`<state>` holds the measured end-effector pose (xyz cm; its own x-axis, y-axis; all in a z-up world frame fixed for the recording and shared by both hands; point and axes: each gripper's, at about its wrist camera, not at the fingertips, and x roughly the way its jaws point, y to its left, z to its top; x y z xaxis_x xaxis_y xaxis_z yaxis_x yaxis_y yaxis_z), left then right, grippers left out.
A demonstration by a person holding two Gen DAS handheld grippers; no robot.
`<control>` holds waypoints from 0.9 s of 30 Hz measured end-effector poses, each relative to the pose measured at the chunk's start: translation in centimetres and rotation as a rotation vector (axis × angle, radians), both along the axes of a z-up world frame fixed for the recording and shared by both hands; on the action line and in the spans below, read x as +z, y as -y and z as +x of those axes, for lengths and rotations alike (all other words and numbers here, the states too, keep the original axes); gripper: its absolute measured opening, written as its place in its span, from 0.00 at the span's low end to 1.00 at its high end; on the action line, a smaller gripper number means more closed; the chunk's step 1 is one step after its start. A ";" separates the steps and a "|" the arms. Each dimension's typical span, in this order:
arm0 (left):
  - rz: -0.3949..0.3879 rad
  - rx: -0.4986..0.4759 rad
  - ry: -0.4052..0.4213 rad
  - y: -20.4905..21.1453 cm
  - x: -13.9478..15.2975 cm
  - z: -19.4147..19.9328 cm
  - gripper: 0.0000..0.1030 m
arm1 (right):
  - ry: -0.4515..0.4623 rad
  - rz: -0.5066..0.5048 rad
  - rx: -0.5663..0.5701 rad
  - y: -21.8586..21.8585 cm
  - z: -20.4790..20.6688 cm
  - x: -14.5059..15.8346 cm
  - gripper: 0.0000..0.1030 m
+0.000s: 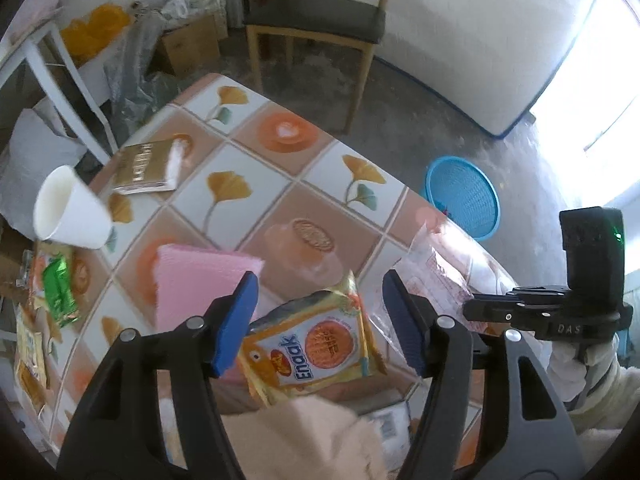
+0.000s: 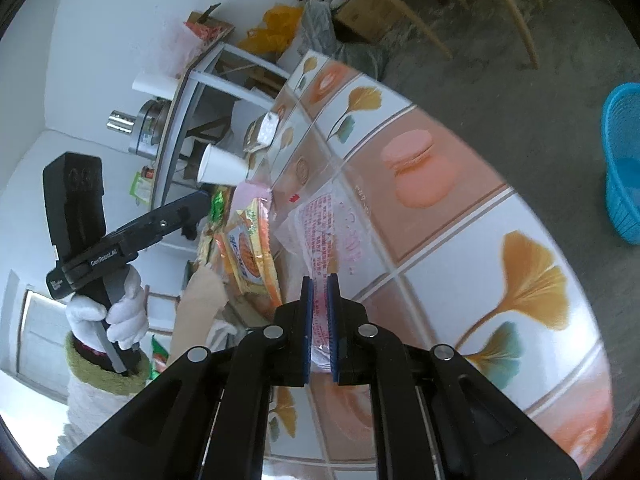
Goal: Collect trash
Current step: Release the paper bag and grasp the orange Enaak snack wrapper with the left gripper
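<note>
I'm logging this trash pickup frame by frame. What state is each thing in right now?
left gripper: open, above the Enaak wrapper
right gripper: shut on the clear printed wrapper
clear printed wrapper: flat on the table, one edge pinched
Enaak wrapper: lying on the table, not gripped
white paper cup: tipped on its side
blue basket: on the floor

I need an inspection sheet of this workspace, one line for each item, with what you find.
Surface: table with patterned tile cloth.
Job's things: Enaak wrapper; clear printed bag; green wrapper; white paper cup lying on its side; blue basket on the floor.
Clutter: pink cloth; gold box.
Grippers: left tongs open above the Enaak wrapper; right tongs shut on the clear printed bag.
Cables: nothing seen.
Surroundings: chair; cardboard box.
</note>
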<state>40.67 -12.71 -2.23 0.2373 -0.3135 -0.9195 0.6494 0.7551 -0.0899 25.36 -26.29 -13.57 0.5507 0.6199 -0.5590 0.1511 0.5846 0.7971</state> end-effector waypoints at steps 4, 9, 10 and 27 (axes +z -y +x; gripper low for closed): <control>0.010 -0.012 -0.023 1.5 -1.0 0.1 0.60 | 0.003 -0.020 -0.042 1.5 -0.8 0.1 0.07; 0.023 -0.015 -0.054 2.6 -1.9 0.1 0.60 | 0.007 -0.026 -0.104 3.9 -2.3 0.2 0.07; 0.020 -0.021 -0.057 2.8 -1.9 -0.2 0.60 | 0.008 -0.026 -0.117 4.5 -2.6 0.2 0.07; 0.151 -0.269 0.000 9.0 -4.7 -7.1 0.60 | 0.000 0.003 -0.153 7.2 -5.0 -0.8 0.07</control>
